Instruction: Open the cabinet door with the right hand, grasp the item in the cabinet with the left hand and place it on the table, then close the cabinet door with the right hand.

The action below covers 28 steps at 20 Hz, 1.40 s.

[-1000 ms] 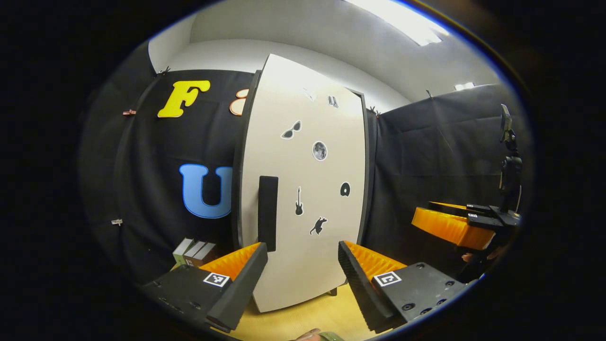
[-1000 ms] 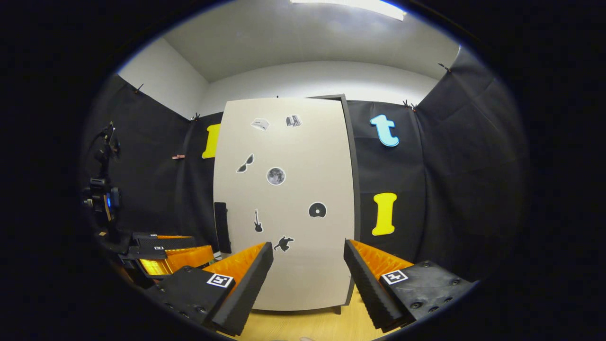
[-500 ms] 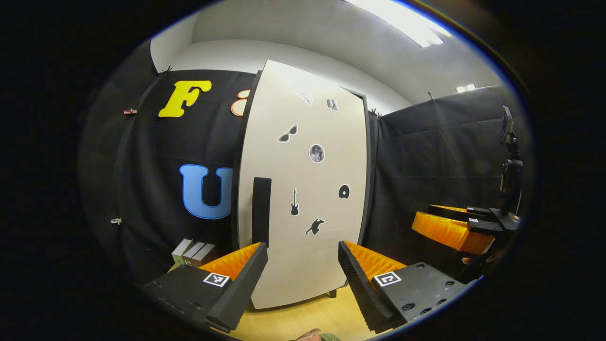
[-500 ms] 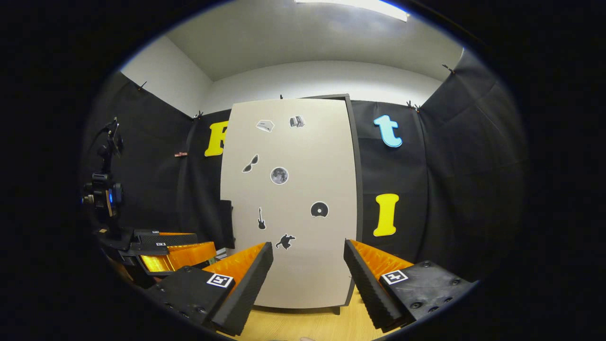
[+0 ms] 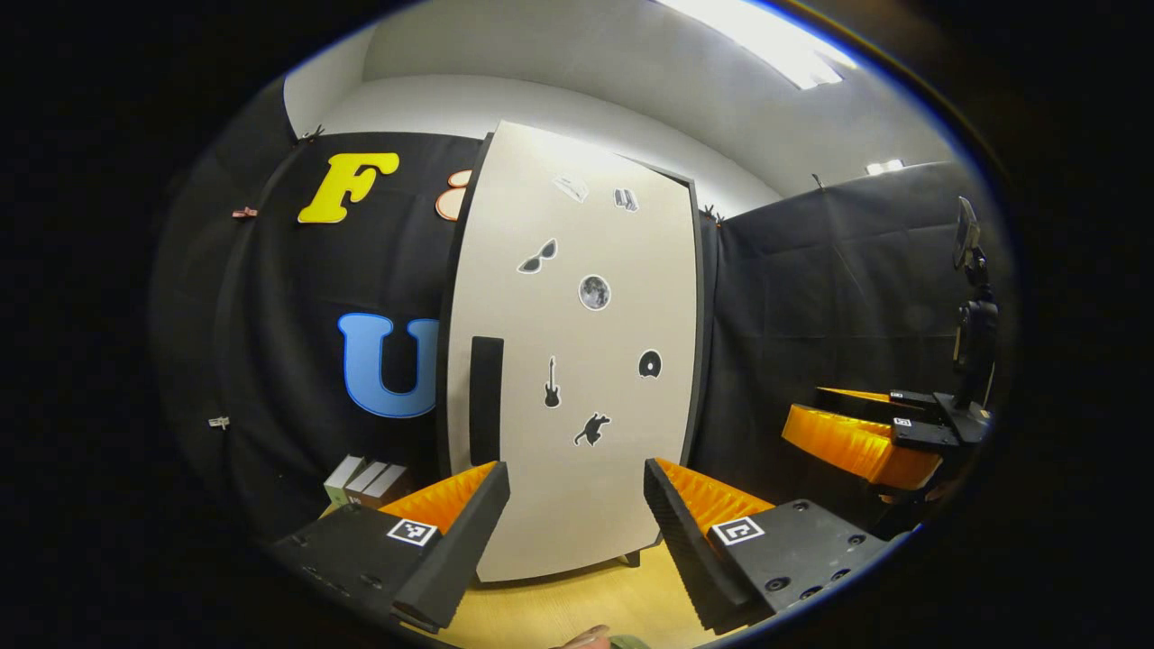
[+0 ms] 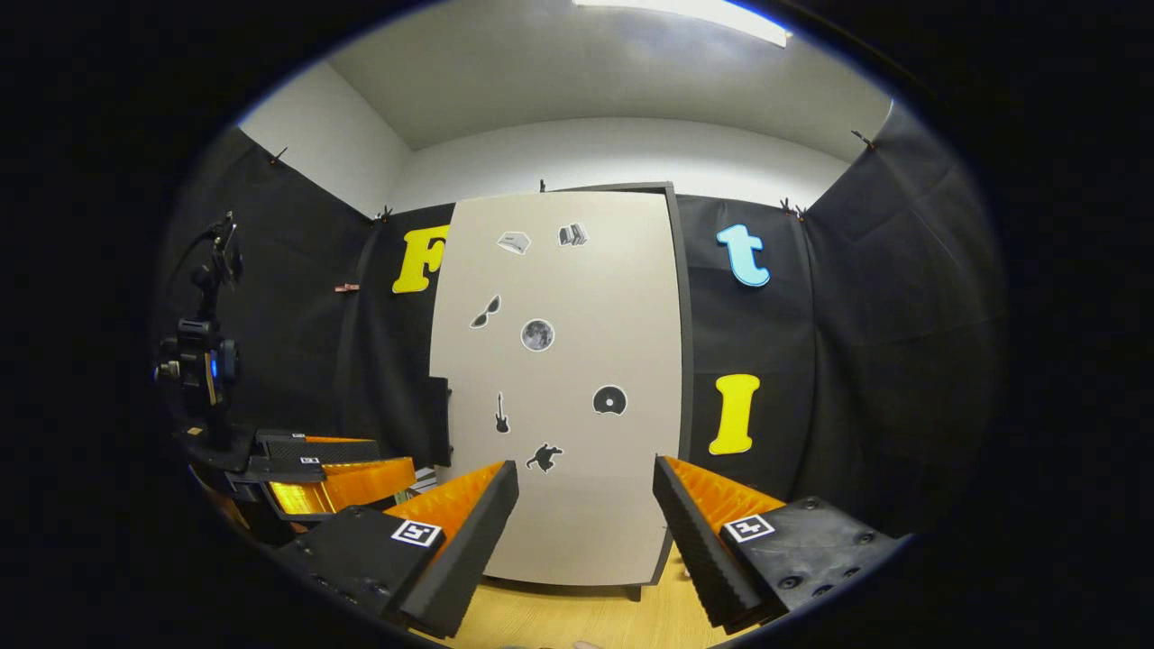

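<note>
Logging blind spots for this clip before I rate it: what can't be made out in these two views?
- Cabinet contents: the closed door covers the whole front in both views.
- Door handle: its far edge in the right gripper view is cut by the door's edge.
- Small boxes beside the cabinet: too small to identify, partly behind the left gripper.
- Stickers near the door's top: too small to identify.

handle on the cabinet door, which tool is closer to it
Left, it seems. The left tool points just right of the handle, which looks big there. The right tool faces the door middle, with the handle off to its left, smaller.
</note>
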Tool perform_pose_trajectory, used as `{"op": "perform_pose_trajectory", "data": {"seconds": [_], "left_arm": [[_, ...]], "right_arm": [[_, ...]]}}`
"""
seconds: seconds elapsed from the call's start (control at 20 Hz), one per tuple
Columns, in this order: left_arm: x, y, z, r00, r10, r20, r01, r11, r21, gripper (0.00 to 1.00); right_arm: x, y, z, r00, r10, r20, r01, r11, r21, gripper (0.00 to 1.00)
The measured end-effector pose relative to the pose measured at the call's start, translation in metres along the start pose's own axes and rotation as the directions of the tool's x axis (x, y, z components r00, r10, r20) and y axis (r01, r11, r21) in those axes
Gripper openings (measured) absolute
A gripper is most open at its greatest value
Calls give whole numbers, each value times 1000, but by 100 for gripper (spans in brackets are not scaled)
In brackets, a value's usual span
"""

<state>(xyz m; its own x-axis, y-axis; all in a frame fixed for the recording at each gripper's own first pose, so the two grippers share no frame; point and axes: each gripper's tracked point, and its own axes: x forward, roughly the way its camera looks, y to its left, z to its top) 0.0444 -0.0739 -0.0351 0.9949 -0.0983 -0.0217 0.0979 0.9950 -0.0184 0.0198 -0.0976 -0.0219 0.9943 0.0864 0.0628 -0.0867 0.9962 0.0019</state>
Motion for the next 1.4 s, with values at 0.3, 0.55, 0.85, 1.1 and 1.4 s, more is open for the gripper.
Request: {"op": "perform_pose_trajectory", "data": {"seconds": [0.3, 0.55, 0.85, 1.1, 1.4], "left_arm": [[1, -2, 1, 1000, -8, 4, 8, 1000, 9, 95], [1, -3, 0, 1000, -10, 2, 10, 1000, 10, 95], [-2, -5, 2, 1000, -12, 3, 12, 1000, 16, 95], [-4, -8, 5, 1000, -12, 8, 11, 1000, 22, 95], [-7, -11, 5, 1000, -17, 10, 16, 1000, 23, 95]], "right_arm": [[1, 1, 2, 1000, -1, -1, 1, 1000, 4, 98], [0, 0, 3, 1000, -4, 4, 4, 1000, 7, 98], [1, -3, 7, 1000, -9, 10, 9, 1000, 10, 98], [-5, 0, 9, 1000, -9, 9, 9, 1000, 8, 98], [-8, 3, 12, 1000, -2, 11, 2, 1000, 7, 98]]}}
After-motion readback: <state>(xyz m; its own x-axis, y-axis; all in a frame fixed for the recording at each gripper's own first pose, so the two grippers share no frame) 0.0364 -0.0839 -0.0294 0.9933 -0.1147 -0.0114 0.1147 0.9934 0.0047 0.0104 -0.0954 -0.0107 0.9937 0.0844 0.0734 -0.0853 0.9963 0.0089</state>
